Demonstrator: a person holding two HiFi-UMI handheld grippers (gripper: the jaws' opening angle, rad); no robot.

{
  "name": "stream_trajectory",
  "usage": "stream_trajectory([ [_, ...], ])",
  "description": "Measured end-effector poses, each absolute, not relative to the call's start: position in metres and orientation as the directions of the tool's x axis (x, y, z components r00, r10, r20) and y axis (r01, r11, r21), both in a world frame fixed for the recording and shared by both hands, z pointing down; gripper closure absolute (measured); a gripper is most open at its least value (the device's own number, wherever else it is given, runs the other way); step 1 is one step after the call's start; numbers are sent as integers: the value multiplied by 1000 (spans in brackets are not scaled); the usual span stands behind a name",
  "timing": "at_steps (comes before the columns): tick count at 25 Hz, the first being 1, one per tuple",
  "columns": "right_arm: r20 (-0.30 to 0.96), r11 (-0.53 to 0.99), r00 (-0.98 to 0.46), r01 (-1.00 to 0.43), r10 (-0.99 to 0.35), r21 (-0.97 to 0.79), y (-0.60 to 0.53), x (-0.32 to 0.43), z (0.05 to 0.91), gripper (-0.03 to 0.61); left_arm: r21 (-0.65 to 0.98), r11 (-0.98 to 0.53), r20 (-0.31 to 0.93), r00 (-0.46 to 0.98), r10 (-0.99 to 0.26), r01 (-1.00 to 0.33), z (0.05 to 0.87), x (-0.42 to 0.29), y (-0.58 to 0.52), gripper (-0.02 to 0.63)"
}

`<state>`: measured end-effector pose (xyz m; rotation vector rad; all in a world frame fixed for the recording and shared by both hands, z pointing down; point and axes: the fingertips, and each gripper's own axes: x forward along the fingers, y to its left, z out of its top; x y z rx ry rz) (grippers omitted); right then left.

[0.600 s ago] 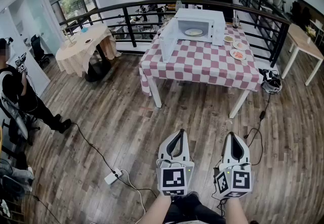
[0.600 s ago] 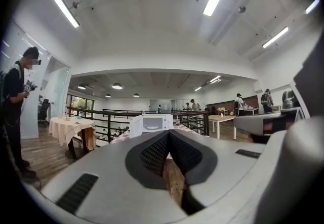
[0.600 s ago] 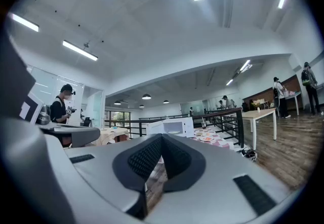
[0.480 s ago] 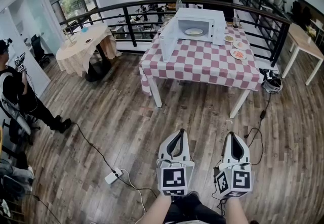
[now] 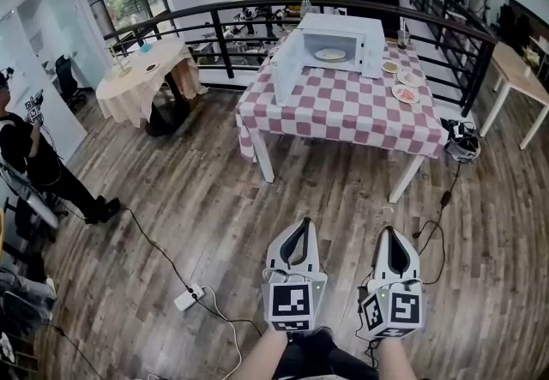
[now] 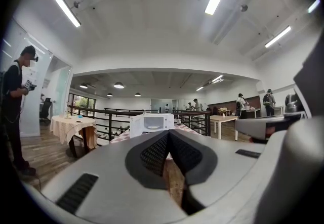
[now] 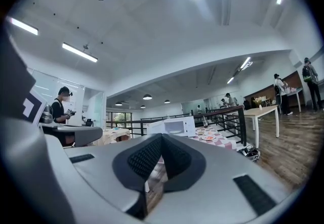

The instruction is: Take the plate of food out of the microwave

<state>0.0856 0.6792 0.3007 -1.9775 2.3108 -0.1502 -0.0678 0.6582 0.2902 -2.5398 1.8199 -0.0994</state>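
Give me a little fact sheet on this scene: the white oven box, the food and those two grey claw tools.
Oven: white microwave oven, on the table, its door swung open
Inside: pale round plate of food, not yet taken out
Table: table with a red-and-white checked cloth; three more small plates right of the microwave
Left gripper: jaws shut, empty, level over the wooden floor, well short of the table
Right gripper: the same, beside it
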Motion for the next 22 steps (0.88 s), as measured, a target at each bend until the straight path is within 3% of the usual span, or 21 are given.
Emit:
stream_trajectory([
  [22,39,166,-175,-972,-984,-166,637,117,325,583,-62,-256,60,253,-966,-965,304,-62,628,601],
])
